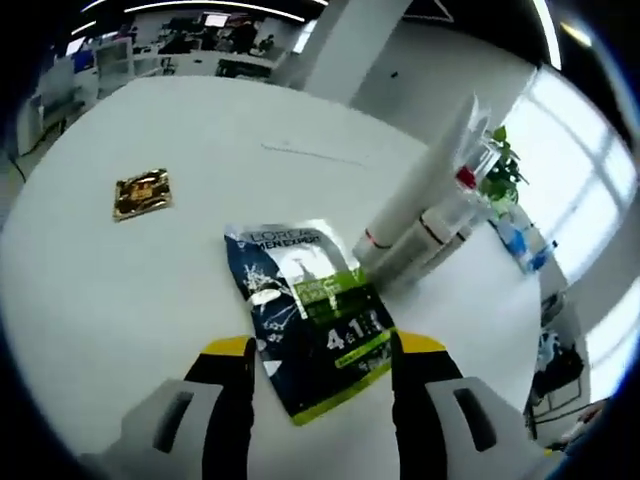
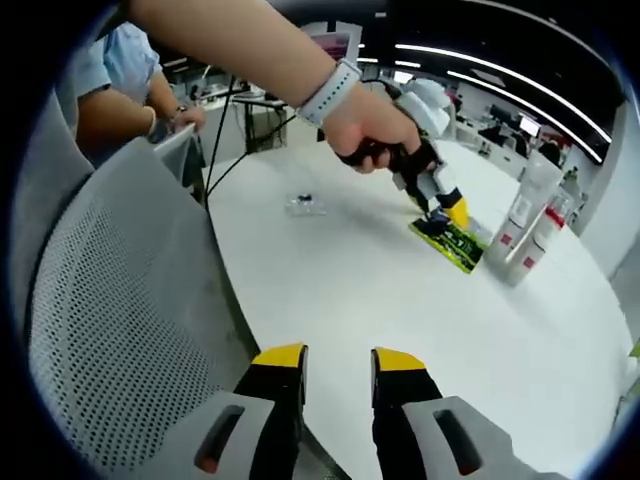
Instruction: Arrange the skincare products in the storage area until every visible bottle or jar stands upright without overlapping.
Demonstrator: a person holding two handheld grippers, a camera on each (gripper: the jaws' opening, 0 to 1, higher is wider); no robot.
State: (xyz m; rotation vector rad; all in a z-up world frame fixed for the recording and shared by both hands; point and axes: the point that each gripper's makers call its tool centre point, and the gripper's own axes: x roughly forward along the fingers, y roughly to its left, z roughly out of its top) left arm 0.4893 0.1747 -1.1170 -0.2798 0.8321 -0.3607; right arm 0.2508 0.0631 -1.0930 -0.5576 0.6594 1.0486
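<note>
Left gripper view has my left claw point(image 1: 322, 352) low over the round white table point(image 1: 120, 300), jaws spread wide apart with a dark L'Oréal Men Expert sachet point(image 1: 315, 315) lying flat between them; its near corner sits between my fingertips, and whether either tip touches it I cannot tell. Just past the sachet's far right edge, a cluster of white skincare tubes and bottles point(image 1: 425, 215) crowds together near the table's right rim, one with a red cap. Well off to my left lies a small gold packet point(image 1: 141, 193), with bare white table all around it and ahead of my jaws.

Right gripper view shows my right claw point(image 2: 336, 362) hovering at the table's near edge, jaws slightly apart and holding nothing, with a grey mesh chair point(image 2: 110, 300) hard by on its left. Open tabletop stretches ahead to my left hand point(image 2: 365, 130), the sachet and the white bottles. A small clear wrapper point(image 2: 305, 204) lies apart, ahead.
</note>
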